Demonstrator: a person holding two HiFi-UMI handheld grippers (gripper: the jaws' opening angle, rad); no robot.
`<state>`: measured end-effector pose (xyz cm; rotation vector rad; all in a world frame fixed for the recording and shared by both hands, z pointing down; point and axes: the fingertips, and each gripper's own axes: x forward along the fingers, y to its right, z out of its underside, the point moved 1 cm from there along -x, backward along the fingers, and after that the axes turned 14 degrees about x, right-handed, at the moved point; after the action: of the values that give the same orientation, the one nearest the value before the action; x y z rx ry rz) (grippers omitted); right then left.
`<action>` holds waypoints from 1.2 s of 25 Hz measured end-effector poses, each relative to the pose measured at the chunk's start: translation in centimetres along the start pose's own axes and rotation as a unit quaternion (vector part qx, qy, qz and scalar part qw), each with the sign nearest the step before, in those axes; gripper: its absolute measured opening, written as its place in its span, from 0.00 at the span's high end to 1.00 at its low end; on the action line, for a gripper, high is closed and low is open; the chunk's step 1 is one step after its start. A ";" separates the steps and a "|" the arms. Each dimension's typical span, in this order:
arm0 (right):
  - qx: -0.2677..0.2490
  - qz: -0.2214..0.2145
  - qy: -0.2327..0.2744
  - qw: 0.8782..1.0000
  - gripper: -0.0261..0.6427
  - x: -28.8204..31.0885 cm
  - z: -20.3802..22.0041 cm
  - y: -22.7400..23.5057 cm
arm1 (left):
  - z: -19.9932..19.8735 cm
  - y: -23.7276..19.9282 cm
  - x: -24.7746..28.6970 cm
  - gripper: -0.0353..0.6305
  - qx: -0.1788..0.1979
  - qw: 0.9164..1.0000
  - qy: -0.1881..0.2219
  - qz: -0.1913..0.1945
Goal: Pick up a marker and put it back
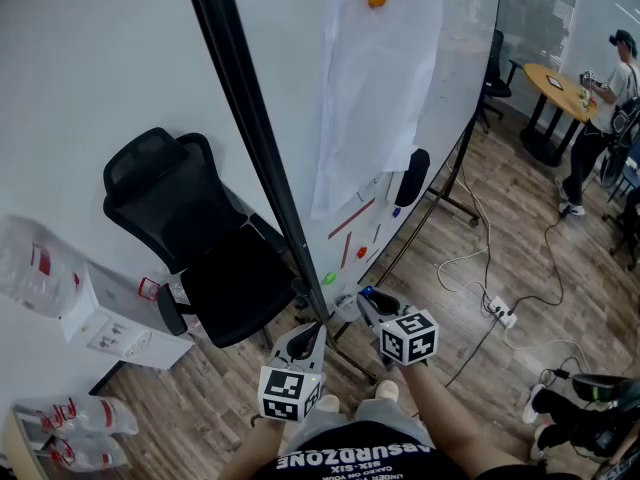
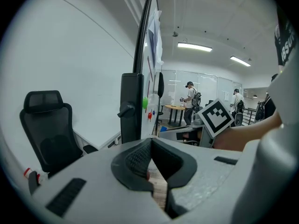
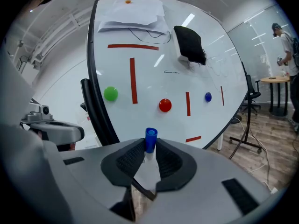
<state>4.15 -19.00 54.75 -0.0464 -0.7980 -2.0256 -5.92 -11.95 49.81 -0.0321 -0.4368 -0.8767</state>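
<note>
Right tool [image 3: 149, 149] is pinching a blue-capped marker [image 3: 150, 140], cap aimed at the whiteboard [image 3: 210, 120], not far from the red magnet [image 3: 165, 105] and green magnet [image 3: 110, 94]. Left tool [image 2: 152, 148] is pressed together with nothing in it, hanging low beside the board's black frame [image 2: 131, 106], chair [image 2: 46, 129] off to its left.

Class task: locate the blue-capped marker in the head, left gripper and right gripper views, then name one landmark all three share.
Head view: marker low centre, in the right gripper's tip.
Left gripper view: probably the small blue spot right of centre.
Right gripper view: marker lower centre, upright between the jaws.
Shared landmark: the green magnet on the whiteboard.
</note>
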 end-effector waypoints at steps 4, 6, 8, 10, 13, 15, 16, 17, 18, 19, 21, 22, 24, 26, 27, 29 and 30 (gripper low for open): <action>-0.007 -0.002 -0.001 1.000 0.87 -0.1 -0.1 -0.4 | -0.1 0.0 -0.1 0.94 0.000 1.000 0.002 0.002; -0.010 -0.001 -0.003 1.000 0.87 -0.1 -0.2 -0.4 | 0.0 -0.1 -0.1 0.94 0.000 1.000 0.003 0.003; -0.012 -0.001 -0.005 1.000 0.87 -0.2 -0.2 -0.4 | 0.0 -0.2 -0.1 0.94 0.000 1.000 0.002 0.003; -0.012 -0.001 -0.005 1.000 0.87 -0.3 -0.2 -0.5 | 0.1 -0.3 -0.1 0.94 0.000 1.000 0.003 0.004; -0.013 -0.001 -0.004 1.000 0.87 -0.4 -0.3 -0.6 | 0.1 -0.4 -0.2 0.94 -0.001 1.000 0.003 0.004; -0.014 -0.001 -0.002 1.000 0.87 -0.5 -0.5 -0.8 | 0.0 -0.6 -0.2 0.94 -0.001 1.000 0.004 0.004; -0.014 -0.002 -0.001 1.000 0.87 -0.6 -0.6 -0.8 | 0.0 -0.7 -0.2 0.94 -0.001 1.000 0.004 0.004; -0.014 -0.002 0.000 1.000 0.87 -0.6 -0.7 -0.9 | -0.1 -0.7 -0.2 0.94 -0.001 1.000 0.004 0.004; -0.014 -0.003 0.001 1.000 0.87 -0.7 -0.8 -0.9 | -0.2 -0.8 -0.2 0.94 -0.001 1.000 0.005 0.005; -0.014 -0.003 0.002 1.000 0.87 -0.7 -0.9 -1.0 | -0.3 -0.8 -0.1 0.94 -0.001 1.000 0.006 0.005; -0.015 -0.004 0.004 1.000 0.87 -0.7 -1.2 -1.0 | -0.4 -0.8 -0.1 0.94 0.000 1.000 0.007 0.007; -0.016 -0.004 0.005 1.000 0.87 -0.8 -1.3 -1.1 | -0.4 -0.8 0.0 0.94 0.000 1.000 0.007 0.008; -0.015 -0.004 0.007 1.000 0.87 -0.8 -1.6 -1.1 | -0.4 -0.8 0.1 0.94 0.001 1.000 0.007 0.009; -0.015 -0.003 0.008 1.000 0.87 -0.9 -1.8 -1.1 | -0.4 -0.8 0.2 0.94 0.002 1.000 0.008 0.010; -0.015 -0.003 0.009 1.000 0.87 -1.0 -1.9 -1.2 | -0.4 -0.8 0.2 0.94 0.002 1.000 0.008 0.010; -0.014 -0.005 0.013 1.000 0.87 -1.3 -2.1 -1.3 | -0.5 -0.9 0.2 0.94 0.002 1.000 0.008 0.010; -0.013 -0.005 0.016 1.000 0.87 -1.4 -2.3 -1.3 | -0.6 -0.9 0.2 0.94 0.002 1.000 0.008 0.010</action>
<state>4.54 -18.73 51.76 -0.0248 -0.7539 -2.0419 -6.28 -12.81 49.24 -0.0265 -0.4224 -0.8566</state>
